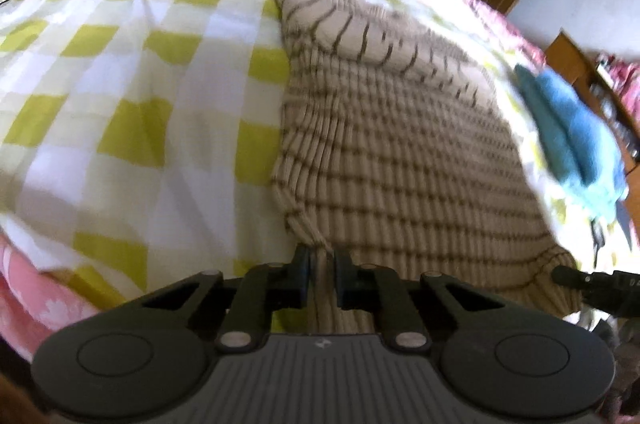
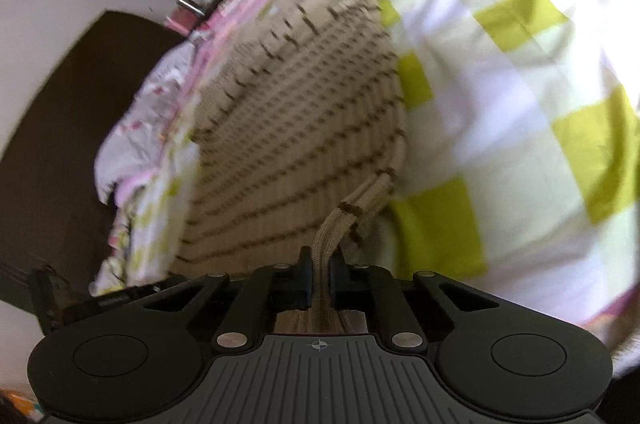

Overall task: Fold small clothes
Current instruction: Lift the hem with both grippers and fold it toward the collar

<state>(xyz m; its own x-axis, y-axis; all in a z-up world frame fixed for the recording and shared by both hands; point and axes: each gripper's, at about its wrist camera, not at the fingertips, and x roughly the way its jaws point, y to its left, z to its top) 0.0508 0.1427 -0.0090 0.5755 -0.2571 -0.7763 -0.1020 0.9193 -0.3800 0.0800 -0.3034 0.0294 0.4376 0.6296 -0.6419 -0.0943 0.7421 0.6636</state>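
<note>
Both tongs, the left gripper [image 1: 321, 256] and right gripper [image 2: 319, 258], pinch the striped knit top [image 1: 400, 144] by its near corners, likely to lift that edge into a fold on the checked bedsheet [image 1: 132, 72].

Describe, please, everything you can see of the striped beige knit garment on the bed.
The striped knit garment is beige ribbed knit with thin dark brown stripes. It lies mostly flat on the yellow-and-white checked bedcover. Its near edge is bunched and pinched at two spots: the left claw grips one gathered fold, the right claw another ribbed strip.
</note>
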